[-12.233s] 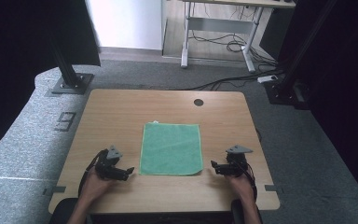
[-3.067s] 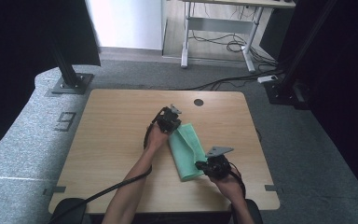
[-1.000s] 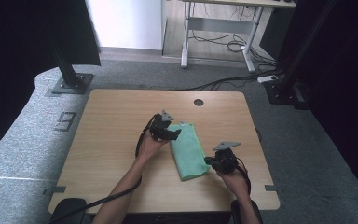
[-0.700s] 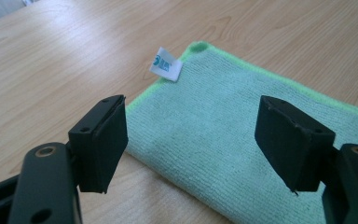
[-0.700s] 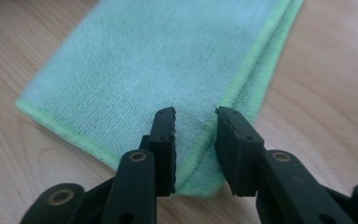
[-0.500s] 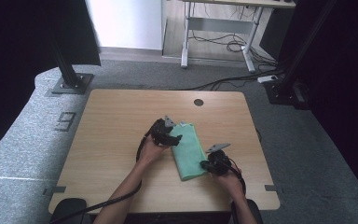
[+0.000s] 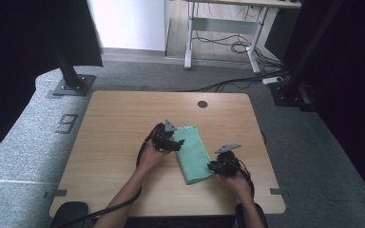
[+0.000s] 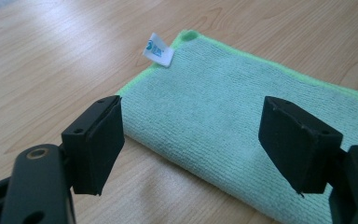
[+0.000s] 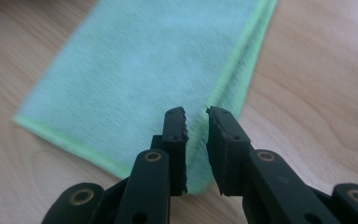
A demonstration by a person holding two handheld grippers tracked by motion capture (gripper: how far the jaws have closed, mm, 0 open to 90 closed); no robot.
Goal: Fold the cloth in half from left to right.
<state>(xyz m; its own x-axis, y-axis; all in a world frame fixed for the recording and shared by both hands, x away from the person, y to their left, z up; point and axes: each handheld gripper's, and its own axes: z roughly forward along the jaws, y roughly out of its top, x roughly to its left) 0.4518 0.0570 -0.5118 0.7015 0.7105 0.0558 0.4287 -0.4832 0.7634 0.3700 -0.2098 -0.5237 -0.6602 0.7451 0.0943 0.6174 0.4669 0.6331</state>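
Since 12 seconds ago the green cloth (image 7: 193, 153) has gone from spread flat to folded into 1 strip on the tabletop (image 7: 119, 118). Left hand-held gripper (image 8: 191, 140) gapes wide over its tagged end, holding nothing. Right hand-held gripper (image 9: 196, 122), jaws just opening slightly, straddles the fold's near corner without pinching.

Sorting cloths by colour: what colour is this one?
Mint green cloth, brighter green edging; clearest in left gripper view.

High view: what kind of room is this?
Probably a lab or office set up for recording: a wooden table on grey carpet, black curtains around it, and a desk frame with cables behind.
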